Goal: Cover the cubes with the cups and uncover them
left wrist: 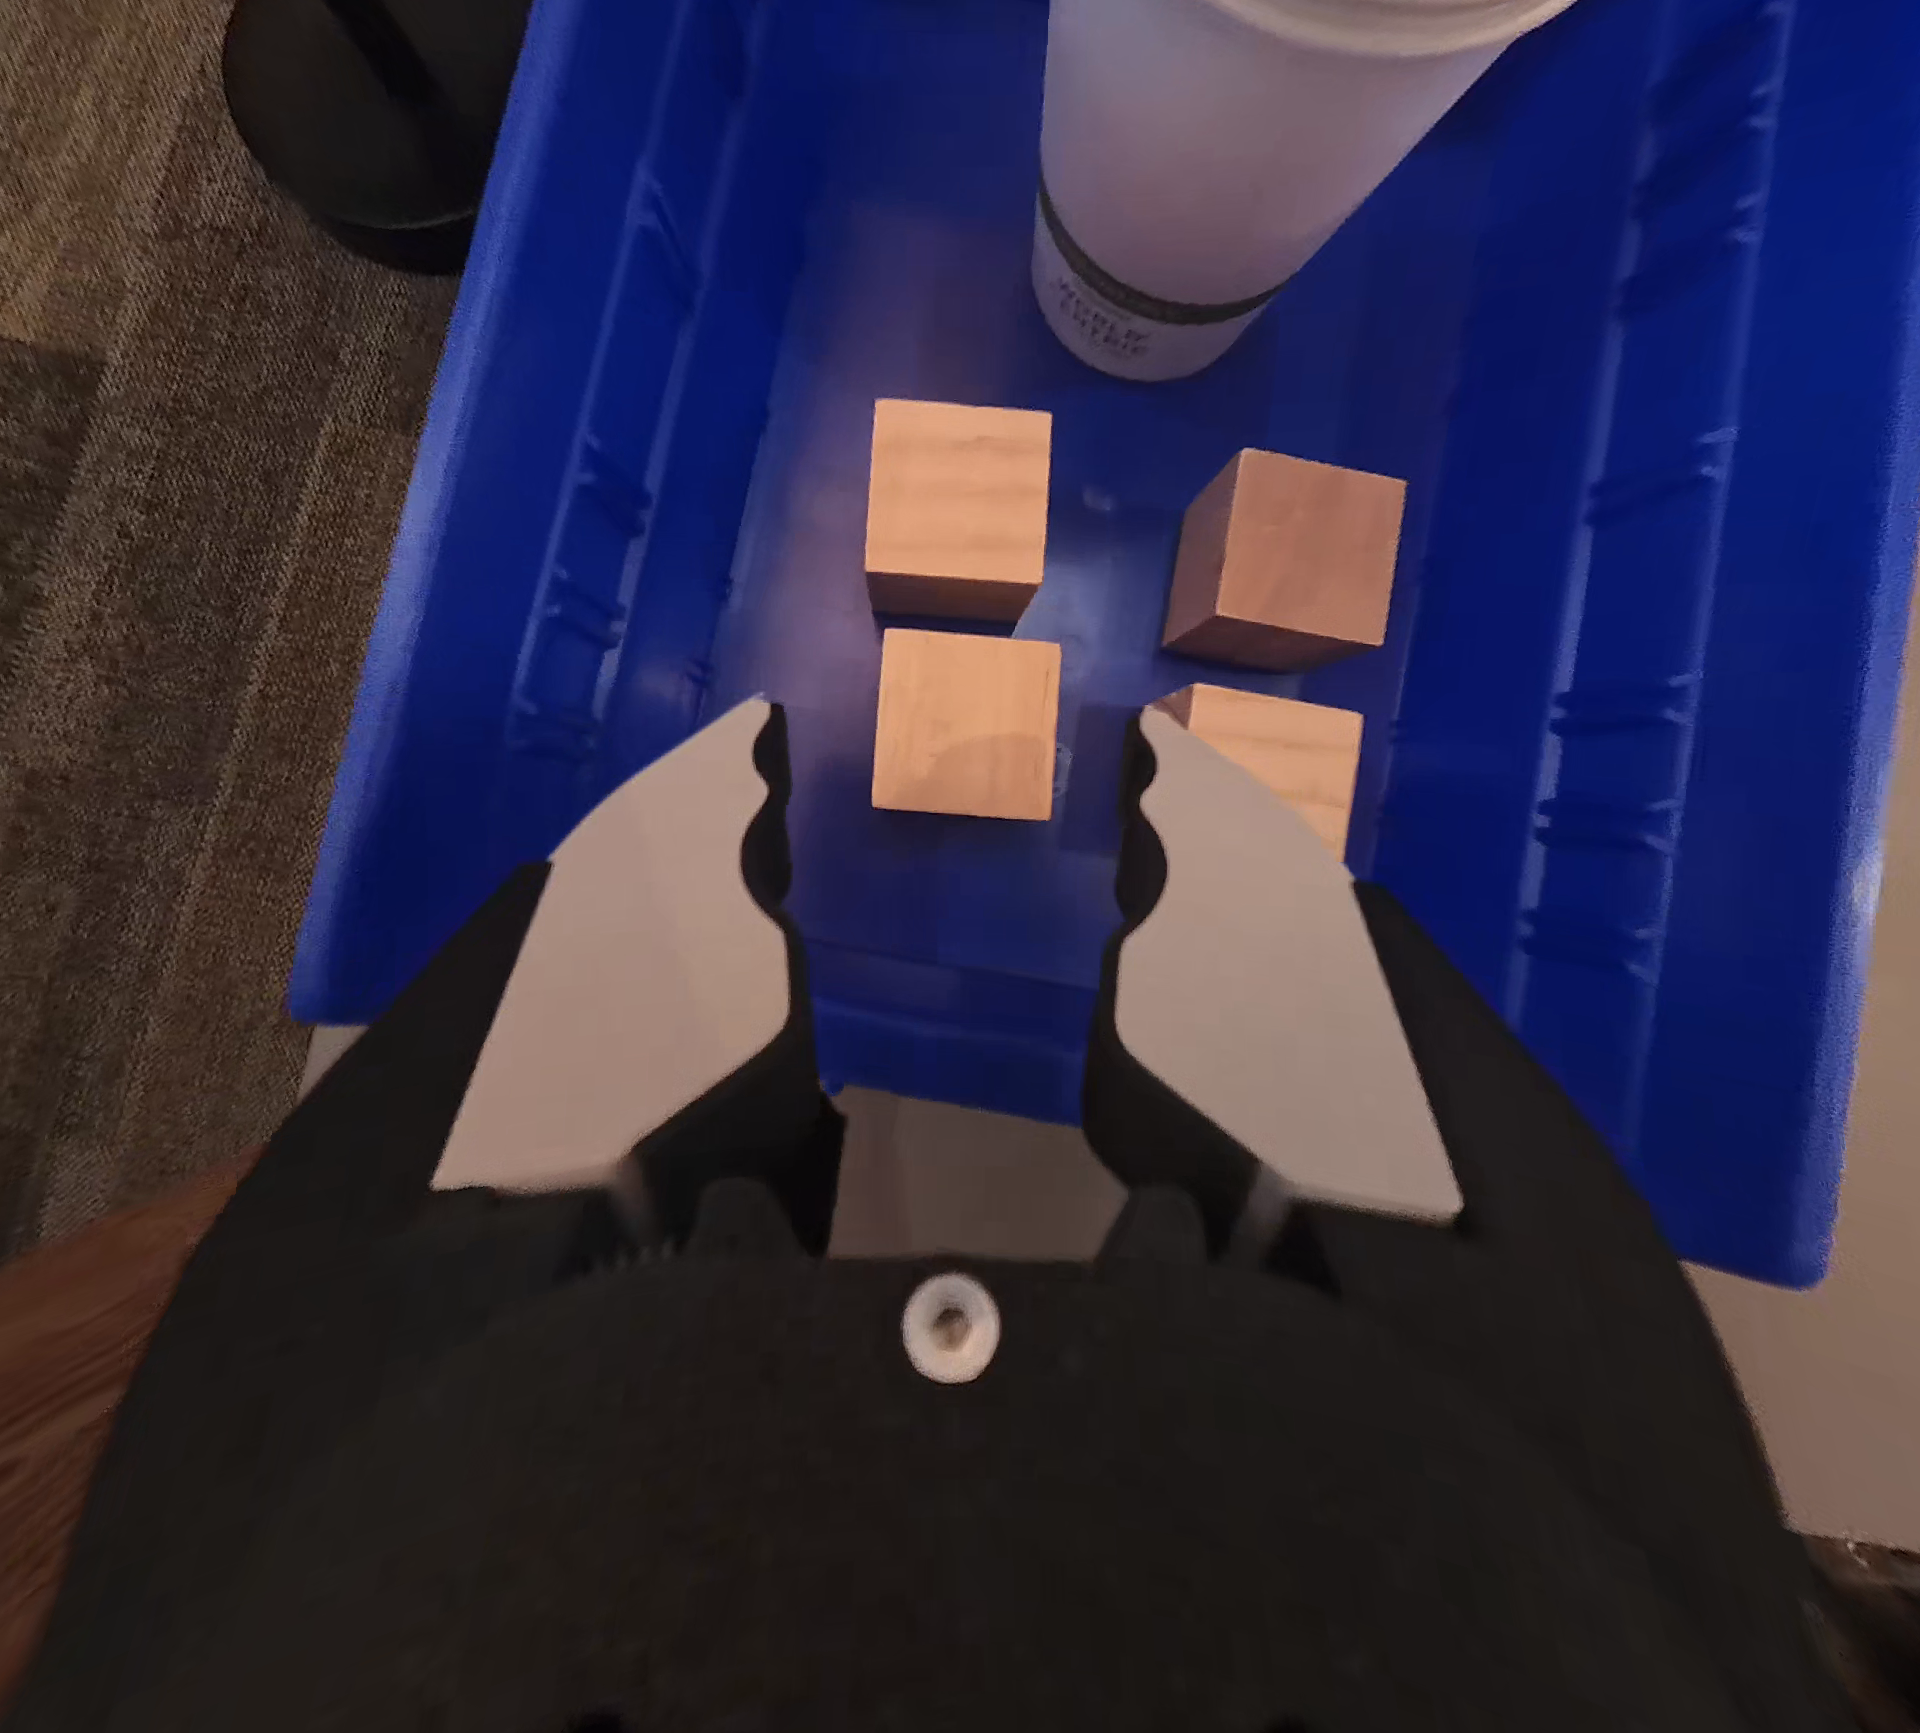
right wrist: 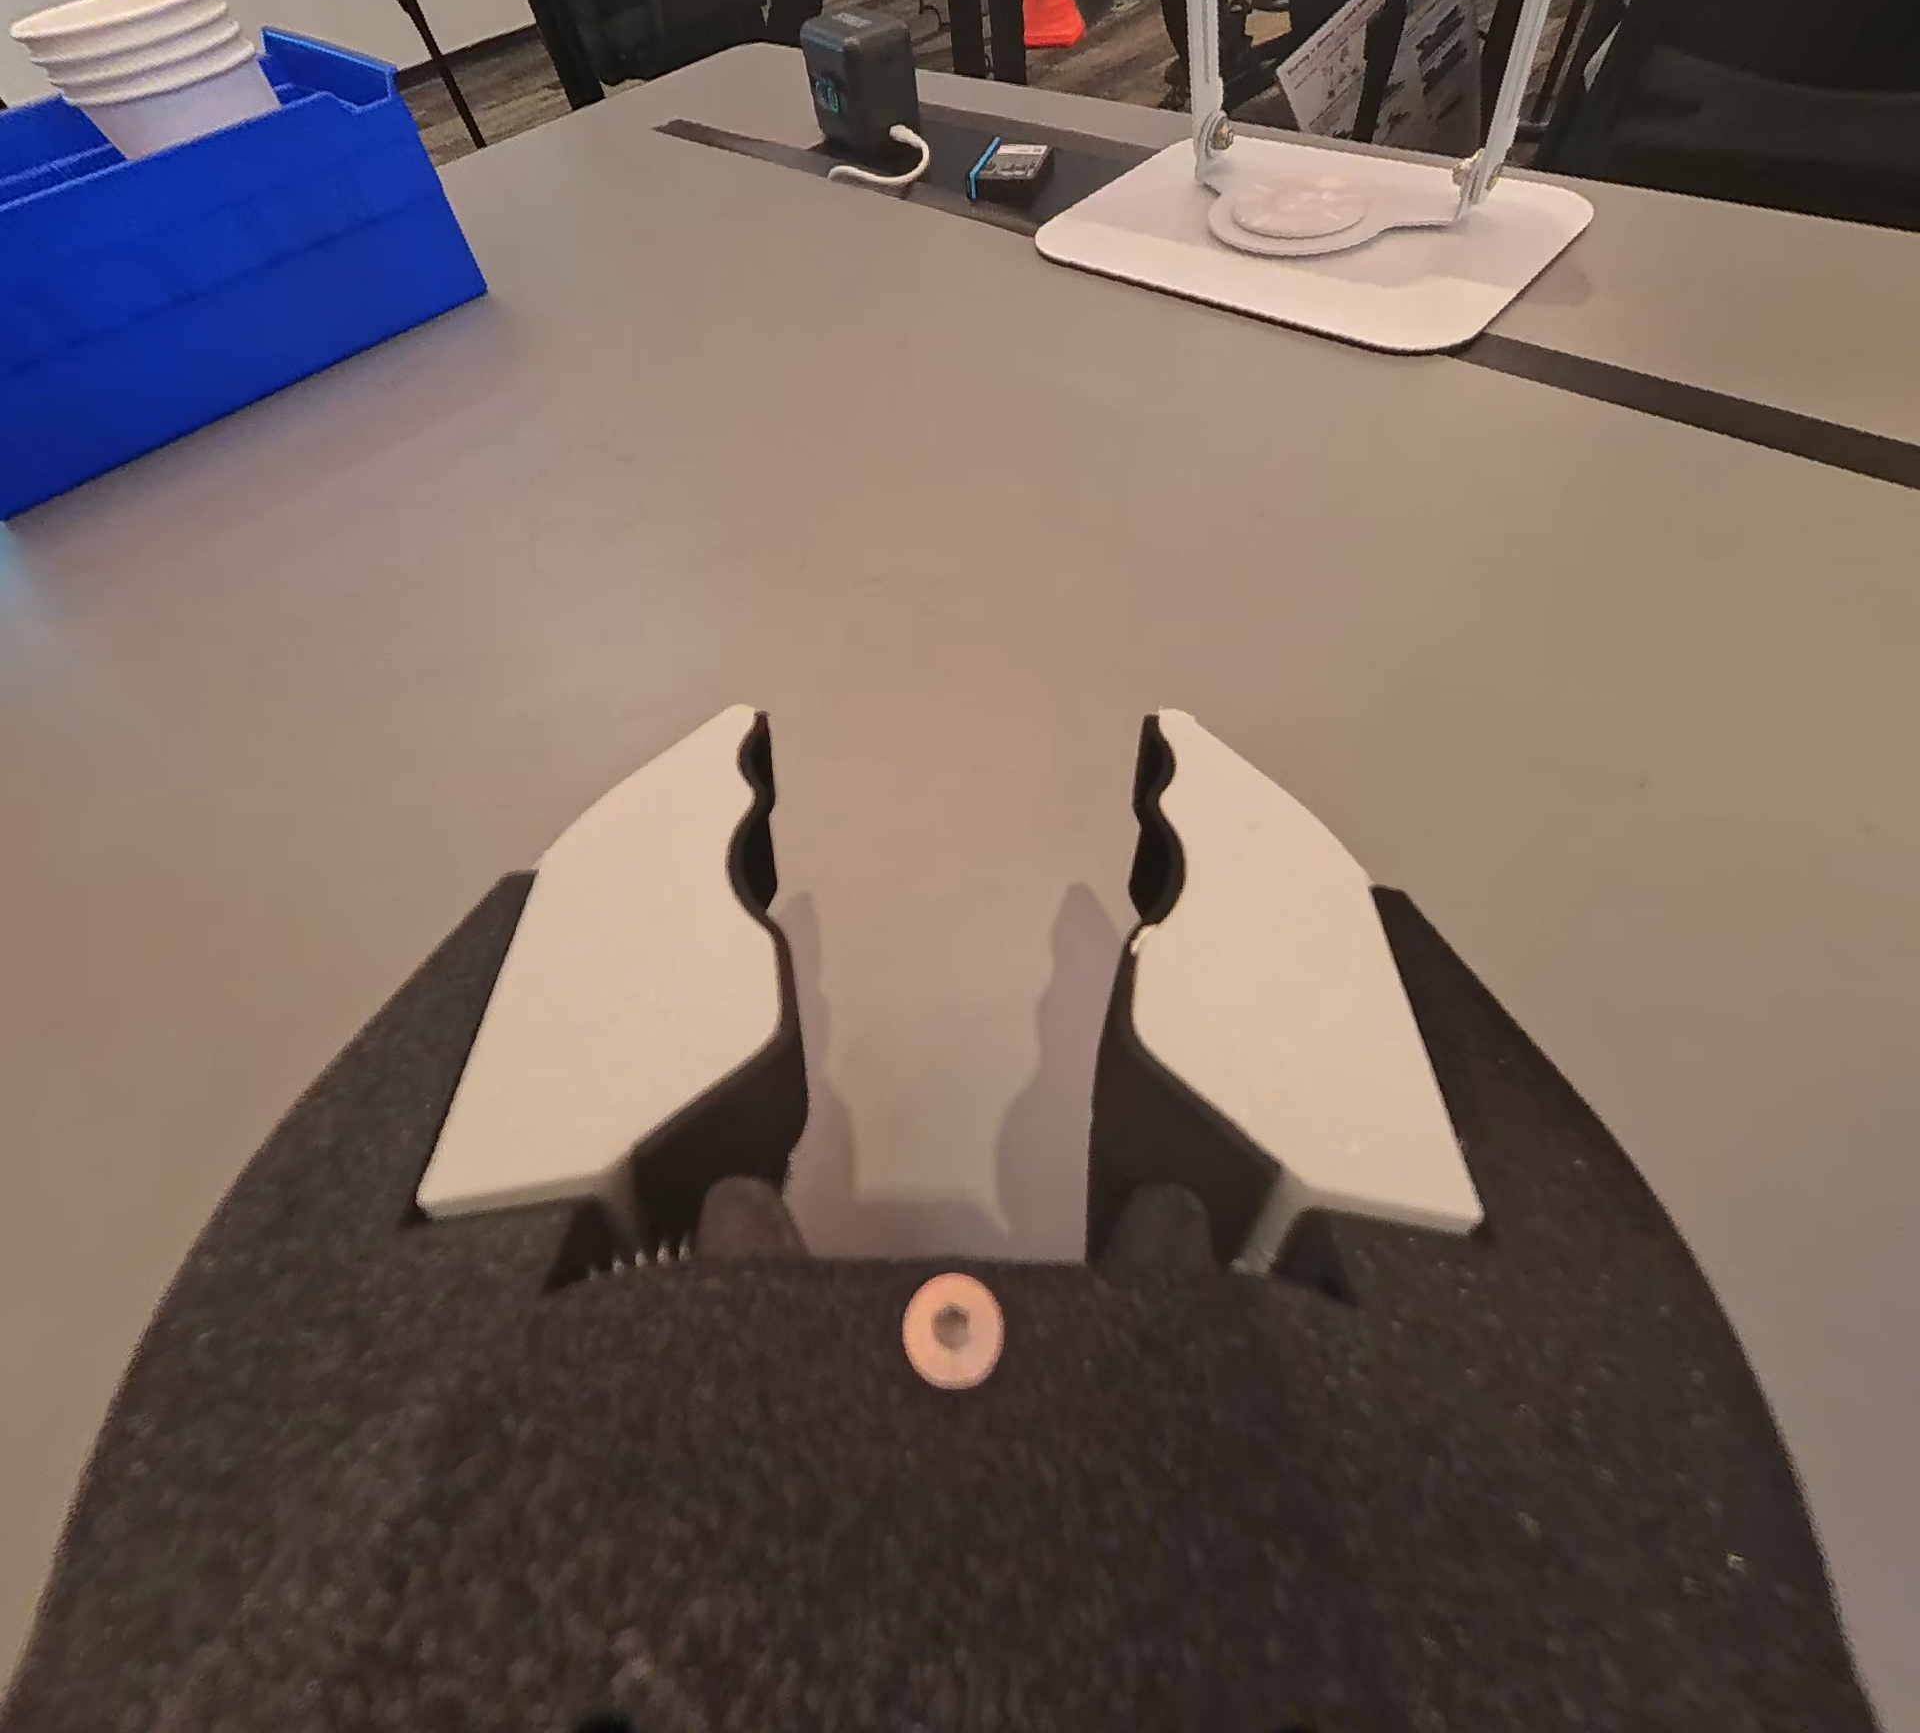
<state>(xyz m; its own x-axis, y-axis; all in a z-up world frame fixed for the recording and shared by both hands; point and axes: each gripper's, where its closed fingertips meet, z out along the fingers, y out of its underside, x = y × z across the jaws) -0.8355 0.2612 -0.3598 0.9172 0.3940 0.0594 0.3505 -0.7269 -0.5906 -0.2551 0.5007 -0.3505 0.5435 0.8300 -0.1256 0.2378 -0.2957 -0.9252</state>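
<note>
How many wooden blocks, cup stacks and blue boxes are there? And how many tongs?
Wooden cubes: 4
Stack of white cups: 1
Blue bin: 1
Tongs, left and right, both open: 2
Total: 8

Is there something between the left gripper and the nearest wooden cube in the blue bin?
Nothing visible. The left gripper is open above the bin, and the nearest cube lies uncovered just ahead.
</note>
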